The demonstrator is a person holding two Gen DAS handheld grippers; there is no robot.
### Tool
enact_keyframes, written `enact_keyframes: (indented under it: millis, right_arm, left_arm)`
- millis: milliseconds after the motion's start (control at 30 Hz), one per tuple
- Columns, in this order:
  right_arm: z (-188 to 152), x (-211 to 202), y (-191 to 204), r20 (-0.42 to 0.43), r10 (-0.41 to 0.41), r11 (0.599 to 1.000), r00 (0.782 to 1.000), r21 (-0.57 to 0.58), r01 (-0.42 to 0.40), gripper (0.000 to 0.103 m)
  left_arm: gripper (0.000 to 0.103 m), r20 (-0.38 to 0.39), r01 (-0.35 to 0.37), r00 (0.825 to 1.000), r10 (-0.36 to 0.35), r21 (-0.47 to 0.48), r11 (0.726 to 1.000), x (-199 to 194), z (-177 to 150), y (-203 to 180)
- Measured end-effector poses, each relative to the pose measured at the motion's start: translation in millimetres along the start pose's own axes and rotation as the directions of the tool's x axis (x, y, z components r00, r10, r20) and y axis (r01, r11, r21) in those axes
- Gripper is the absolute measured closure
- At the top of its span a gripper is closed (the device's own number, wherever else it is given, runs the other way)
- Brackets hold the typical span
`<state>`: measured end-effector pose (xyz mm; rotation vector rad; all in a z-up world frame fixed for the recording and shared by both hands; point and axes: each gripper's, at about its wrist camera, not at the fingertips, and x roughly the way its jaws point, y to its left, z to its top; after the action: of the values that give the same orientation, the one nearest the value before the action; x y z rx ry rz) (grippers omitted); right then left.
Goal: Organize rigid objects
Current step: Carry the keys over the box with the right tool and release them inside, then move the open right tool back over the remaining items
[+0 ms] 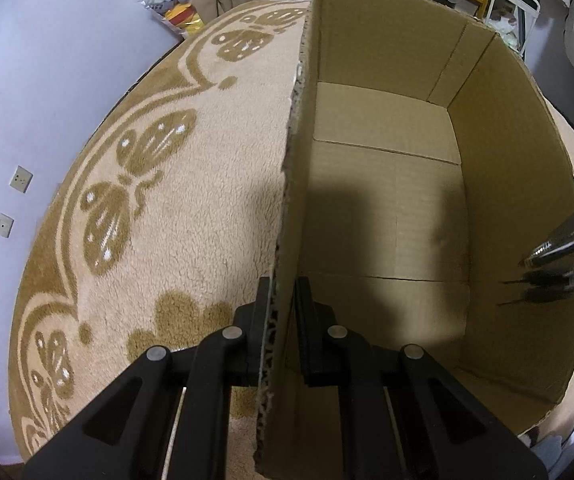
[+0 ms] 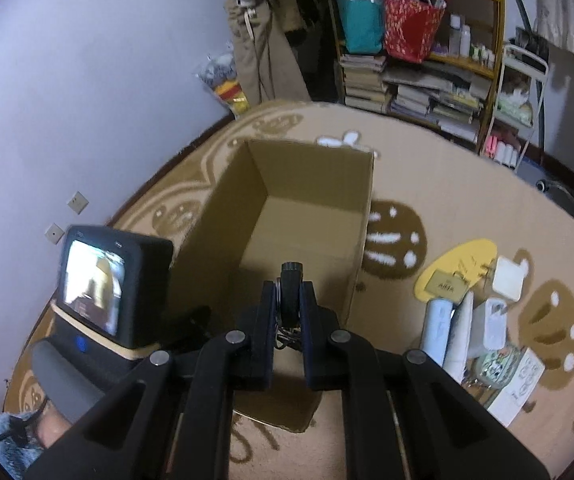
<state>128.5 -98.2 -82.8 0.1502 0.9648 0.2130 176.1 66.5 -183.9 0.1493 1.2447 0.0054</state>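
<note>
Cardboard fills the left wrist view: your left gripper points steeply down with its jaws clamped on the near wall of the open cardboard box, one finger outside over the rug, the other inside. Only this view shows the bare box floor with its folded flaps, and at the right edge of the frame the blurred tips of a dark tool over the far wall. Left of the box lies the beige rug with its brown butterfly pattern, and two wall sockets sit on the pale wall at the far left. In the right wrist view your right gripper tilts down toward the same box, which stands at frame centre, and its jaws are closed on a small black cylindrical object with thin wires hanging below it. This view alone shows the other handheld unit with its lit screen at lower left, your hand beneath it, and the cluster of items waiting on the rug at lower right: a yellow disc, white boxes and a pale blue cylinder. At the top, shelves hold books, bags and bottles.
</note>
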Motion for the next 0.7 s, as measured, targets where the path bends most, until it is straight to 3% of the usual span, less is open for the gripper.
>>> enact_keyframes:
  millis: [233,600,700]
  right_arm:
    - [-3.1,10.8,-4.2,-0.028,0.000,1.000,1.000,0.031,0.001,0.091]
    - [2.7,-4.4,-11.1,0.019,-0.045,0.999,0.999,0.003,0.045,0.090]
    - [4.4,-9.1,-22.6,0.030,-0.059,0.998,0.998,0.024,0.058,0.075]
  left_arm:
    - [0.093,0.031,0.022,0.999,-0.021,-0.017,1.000,-4.6,1.7,2.6]
    - [0.093,0.035,0.031,0.999,-0.030,-0.020,0.999,-5.0,2.6,2.1]
    - [0.093,0.031,0.032,0.999,-0.031,-0.028,0.999,-3.8,3.0,3.4]
